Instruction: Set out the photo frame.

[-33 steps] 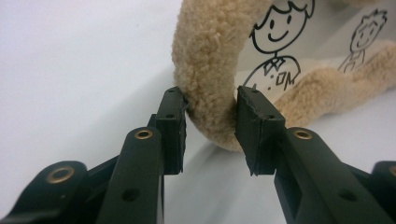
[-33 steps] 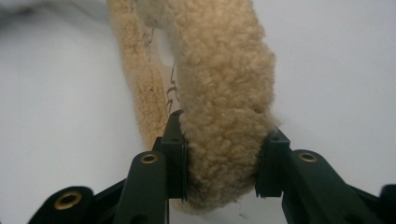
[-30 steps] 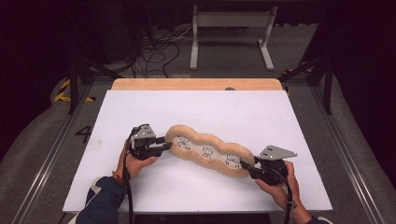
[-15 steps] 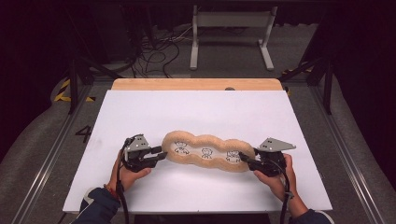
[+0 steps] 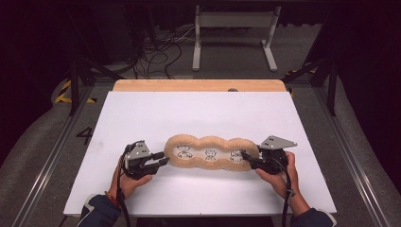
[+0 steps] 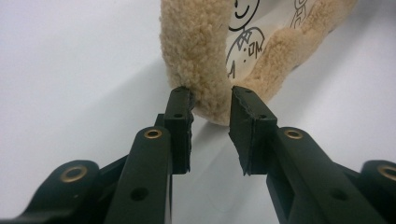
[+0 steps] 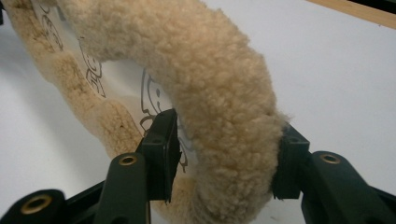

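Observation:
A long tan fleece pad (image 5: 210, 153) with three lobes and a white lining printed with cartoon figures lies across the white table (image 5: 198, 113). My left gripper (image 5: 161, 160) is at its left end. In the left gripper view the jaws pinch the tip of the fleece rim (image 6: 201, 70) between their tips (image 6: 210, 100). My right gripper (image 5: 247, 158) is at the pad's right end. Its jaws have just been opening. They straddle the thick fleece rim (image 7: 215, 107), which sits between them (image 7: 224, 144), with the left pad standing slightly off the fleece.
A wooden board (image 5: 198, 85) borders the table's far edge. Beyond it are cables (image 5: 156, 52) and a white metal stand (image 5: 234, 33) on the floor. Metal rails (image 5: 56, 151) run along both sides of the table.
The pad has swung from a slant to lying straight across the table. My left hand has moved nearer and slightly left with its end. The right jaws have spread wider.

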`<state>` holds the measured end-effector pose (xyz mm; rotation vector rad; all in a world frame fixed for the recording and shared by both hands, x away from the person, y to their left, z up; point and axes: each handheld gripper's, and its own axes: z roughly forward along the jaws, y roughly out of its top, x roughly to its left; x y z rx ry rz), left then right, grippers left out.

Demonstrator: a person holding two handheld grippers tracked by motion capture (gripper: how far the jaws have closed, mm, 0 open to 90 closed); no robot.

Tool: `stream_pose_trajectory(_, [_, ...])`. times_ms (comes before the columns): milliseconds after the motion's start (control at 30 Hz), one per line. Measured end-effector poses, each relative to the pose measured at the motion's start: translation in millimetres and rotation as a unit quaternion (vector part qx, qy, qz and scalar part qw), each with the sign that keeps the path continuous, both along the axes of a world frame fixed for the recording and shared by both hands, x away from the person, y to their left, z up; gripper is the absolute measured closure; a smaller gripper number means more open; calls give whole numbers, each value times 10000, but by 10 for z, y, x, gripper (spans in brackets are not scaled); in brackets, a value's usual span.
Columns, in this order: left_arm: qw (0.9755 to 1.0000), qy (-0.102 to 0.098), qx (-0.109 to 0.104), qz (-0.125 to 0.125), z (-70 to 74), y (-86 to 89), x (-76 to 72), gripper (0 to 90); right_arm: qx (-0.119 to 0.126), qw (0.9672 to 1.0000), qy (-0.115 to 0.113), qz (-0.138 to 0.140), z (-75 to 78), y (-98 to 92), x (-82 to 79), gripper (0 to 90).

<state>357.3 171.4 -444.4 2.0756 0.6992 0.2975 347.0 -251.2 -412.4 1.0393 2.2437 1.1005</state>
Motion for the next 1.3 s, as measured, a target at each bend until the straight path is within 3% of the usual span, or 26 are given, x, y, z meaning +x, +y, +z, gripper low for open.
stream_pose_trajectory(67, [10000, 3, -26, 2, -10, 2, 5, 695, -104, 9999, -15, -91, 7, 11, -20, 495])
stream_pose_trajectory(200, [10000, -39, -61, 13, -23, 3, 10, 688, 9, 9999, 39, -146, -2, -64, -69, 482])
stream_pose_trajectory(300, [9999, -20, -133, 77, -37, 10, 42, 682, -16, 9997, 84, -223, -13, -158, -131, 543])
stream_pose_trajectory(367, [9998, -8, -208, 37, -45, 13, 56, 677, 148, 9995, 170, -205, -26, -218, -149, 588])
stream_pose_trajectory(433, [9999, -62, -143, 44, -33, -5, 44, 674, 258, 9993, 221, -154, -40, -250, -160, 625])
stream_pose_trajectory(567, [9999, -63, -151, 48, -37, -3, 49, 692, 166, 9996, 129, -162, -34, -219, -162, 646])
stream_pose_trajectory(933, [9999, -86, -93, 55, -26, -15, 16, 700, 191, 9994, 14, -299, -56, -211, -103, 654])
stream_pose_trajectory(1133, [9999, -88, -74, 46, -24, -14, 15, 700, 125, 9996, -5, -268, -50, -207, -128, 641])
stream_pose_trajectory(1300, [9999, -119, -39, 97, -3, 6, 10, 707, -214, 9994, -168, -204, 0, -185, -175, 597])
